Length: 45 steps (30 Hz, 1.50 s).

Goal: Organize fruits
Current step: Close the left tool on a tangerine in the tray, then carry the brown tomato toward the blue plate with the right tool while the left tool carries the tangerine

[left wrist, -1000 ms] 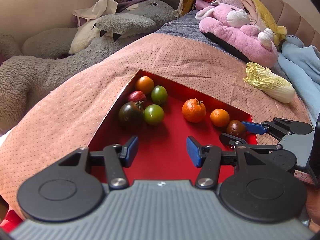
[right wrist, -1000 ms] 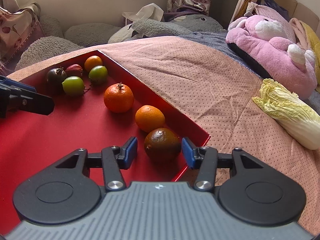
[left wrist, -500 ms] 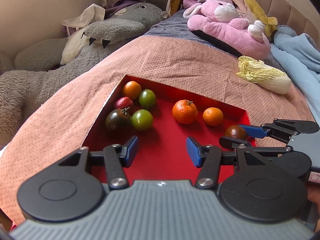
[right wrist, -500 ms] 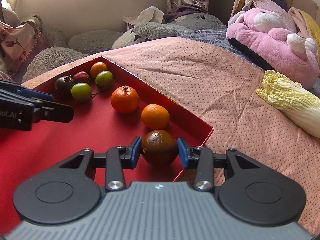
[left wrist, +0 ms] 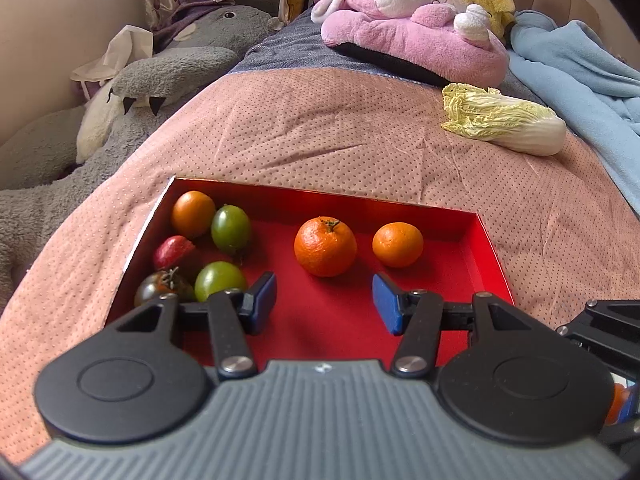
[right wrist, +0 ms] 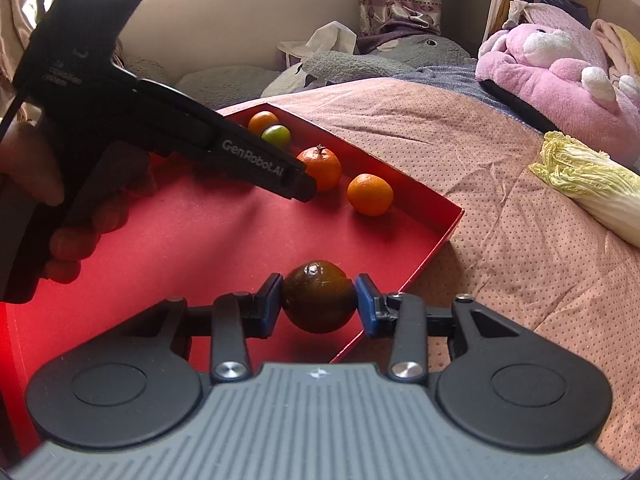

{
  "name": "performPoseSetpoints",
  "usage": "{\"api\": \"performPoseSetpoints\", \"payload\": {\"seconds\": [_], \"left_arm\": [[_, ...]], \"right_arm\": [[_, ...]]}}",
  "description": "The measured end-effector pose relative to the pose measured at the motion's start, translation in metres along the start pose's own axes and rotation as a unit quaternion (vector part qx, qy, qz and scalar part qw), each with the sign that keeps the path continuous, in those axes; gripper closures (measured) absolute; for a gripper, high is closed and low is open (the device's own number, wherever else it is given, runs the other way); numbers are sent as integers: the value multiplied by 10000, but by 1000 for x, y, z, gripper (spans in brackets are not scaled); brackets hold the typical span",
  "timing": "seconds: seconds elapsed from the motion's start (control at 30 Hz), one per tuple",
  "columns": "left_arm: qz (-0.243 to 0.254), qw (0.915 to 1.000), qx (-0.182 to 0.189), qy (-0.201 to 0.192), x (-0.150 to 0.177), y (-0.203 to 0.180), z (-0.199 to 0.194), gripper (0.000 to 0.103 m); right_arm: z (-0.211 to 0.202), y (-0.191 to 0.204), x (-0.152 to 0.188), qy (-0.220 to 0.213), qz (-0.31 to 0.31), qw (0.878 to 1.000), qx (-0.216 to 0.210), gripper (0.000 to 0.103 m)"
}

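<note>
In the second since the earlier frame, the right gripper (right wrist: 319, 306) has closed its blue pads on the dark brown fruit (right wrist: 318, 296) and, by the shadow beneath it, appears to have lifted it just clear of the red tray (right wrist: 224, 232), above the tray's near right edge; the left gripper (left wrist: 324, 304) has drawn back, so the tray sits lower in its view. The left gripper hovers over the tray's near edge with its jaws apart and nothing between them. The likely destination is the cluster of small fruits in the tray's far left corner: an orange one (left wrist: 193, 213), two green ones (left wrist: 231, 228) (left wrist: 219, 281), a red one (left wrist: 173, 251) and a dark one (left wrist: 158, 289). That corner lies ahead and to the left of the held fruit, across the tray, with the left gripper's body standing between them in the right wrist view. Two oranges, the larger (left wrist: 325, 246) and the smaller (left wrist: 397, 244), rest along the far edge. The left gripper is nearer the cluster, but the right holds the fruit. A napa cabbage (left wrist: 505, 124) lies on the pink bedspread (left wrist: 320, 128), well beyond the tray's far right corner.
</note>
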State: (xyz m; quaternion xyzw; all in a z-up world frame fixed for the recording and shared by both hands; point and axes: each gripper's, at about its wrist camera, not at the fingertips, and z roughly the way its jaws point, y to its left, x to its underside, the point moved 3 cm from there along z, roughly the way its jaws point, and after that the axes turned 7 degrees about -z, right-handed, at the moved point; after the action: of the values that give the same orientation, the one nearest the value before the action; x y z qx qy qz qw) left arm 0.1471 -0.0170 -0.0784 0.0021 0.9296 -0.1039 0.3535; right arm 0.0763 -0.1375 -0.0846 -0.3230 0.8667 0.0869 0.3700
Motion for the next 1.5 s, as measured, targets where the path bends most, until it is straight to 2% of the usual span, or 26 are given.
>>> {"api": "performPoseSetpoints", "payload": {"seconds": [0.2, 0.77, 0.8, 0.87, 0.9, 1.17, 1.5], "left_arm": [[144, 9999, 55, 37, -3, -5, 11, 47], [79, 9998, 201, 34, -18, -4, 35, 49], [65, 9998, 200, 24, -18, -4, 35, 50], [40, 9998, 202, 28, -19, -4, 36, 60], [27, 9997, 227, 43, -19, -4, 36, 60], [-47, 9998, 203, 54, -16, -3, 31, 61], [-223, 9995, 213, -38, -4, 0, 1, 61]], "right_arm": [[2, 2, 1, 28, 68, 10000, -52, 58], [8, 7, 4, 85, -15, 9999, -76, 58], [8, 7, 3, 88, -9, 9999, -70, 58], [8, 8, 3, 98, -3, 9999, -66, 58], [7, 8, 3, 101, -2, 9999, -64, 58], [0, 8, 5, 81, 37, 10000, -18, 58], [-16, 16, 7, -74, 183, 9998, -69, 58]]}}
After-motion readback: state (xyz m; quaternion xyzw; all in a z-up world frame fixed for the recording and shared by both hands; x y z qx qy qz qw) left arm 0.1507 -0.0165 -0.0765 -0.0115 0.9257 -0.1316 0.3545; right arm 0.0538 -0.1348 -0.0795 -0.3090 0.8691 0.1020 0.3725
